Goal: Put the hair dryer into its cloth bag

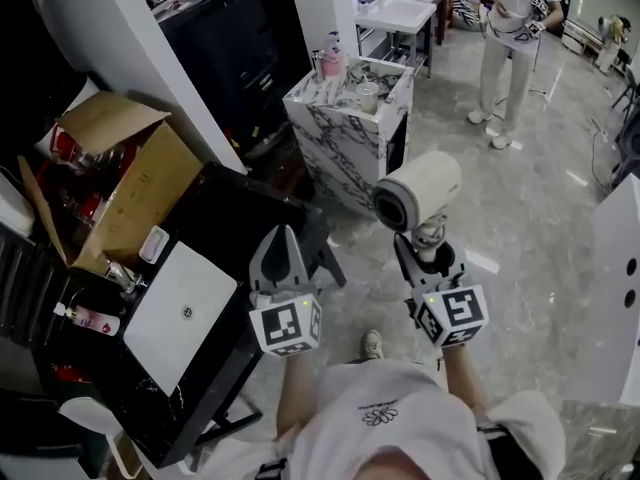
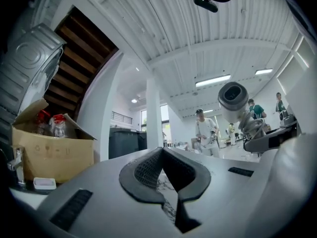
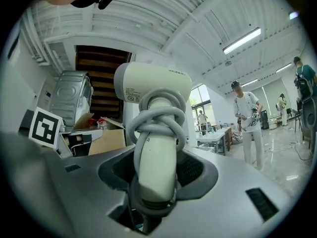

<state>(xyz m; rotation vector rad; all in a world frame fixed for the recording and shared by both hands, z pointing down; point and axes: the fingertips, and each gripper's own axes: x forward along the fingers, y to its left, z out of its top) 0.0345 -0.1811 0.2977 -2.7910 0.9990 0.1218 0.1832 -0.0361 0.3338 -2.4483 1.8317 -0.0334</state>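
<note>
A cream hair dryer (image 1: pixel 420 193) stands upright in my right gripper (image 1: pixel 425 243), whose jaws are shut on its handle. In the right gripper view the grey cord is wound in loops round the hair dryer (image 3: pixel 153 133) handle between the pads. My left gripper (image 1: pixel 283 238) is held beside it over the corner of the black table, shut and with nothing in it. Its pads meet in the left gripper view, where the hair dryer (image 2: pixel 234 98) shows off to the right. A flat white rectangle with a small dark mark (image 1: pixel 185 313) lies on the table; I cannot tell if it is the cloth bag.
A black table (image 1: pixel 250 218) on the left carries an open cardboard box (image 1: pixel 120 183) with red-capped bottles. A marble-patterned counter (image 1: pixel 350 118) stands ahead. A person (image 1: pixel 510 48) stands on the tiled floor at the back right. A white panel (image 1: pixel 615 288) is at the right edge.
</note>
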